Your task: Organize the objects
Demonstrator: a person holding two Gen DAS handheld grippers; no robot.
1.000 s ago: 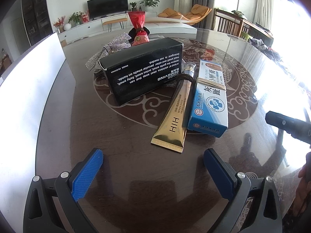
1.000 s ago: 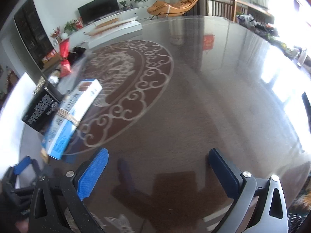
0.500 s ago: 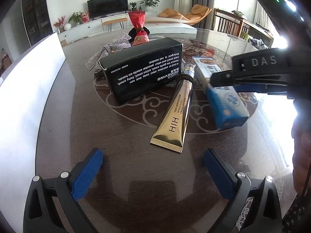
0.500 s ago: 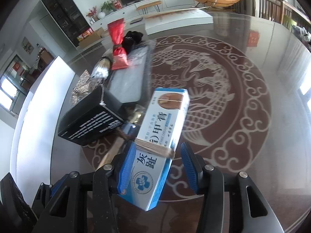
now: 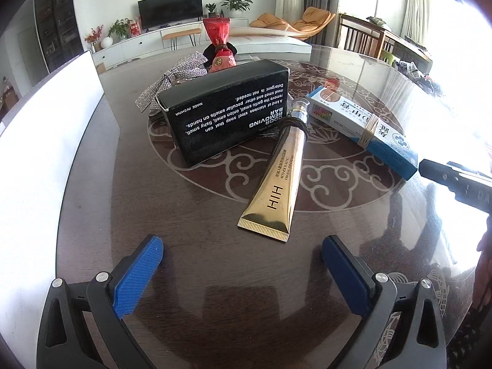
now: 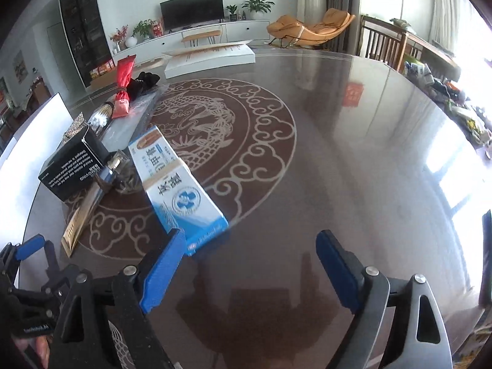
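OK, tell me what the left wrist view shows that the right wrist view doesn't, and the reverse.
Only the left wrist view: the left gripper head-on, open over bare table, and the gold tube's face reading HIH.

Only the right wrist view: the right gripper, its jaws opening with nothing between them, and the blue and white box's near end beside its left pad.

Both: black box, gold tube, blue and white box, red pouch.
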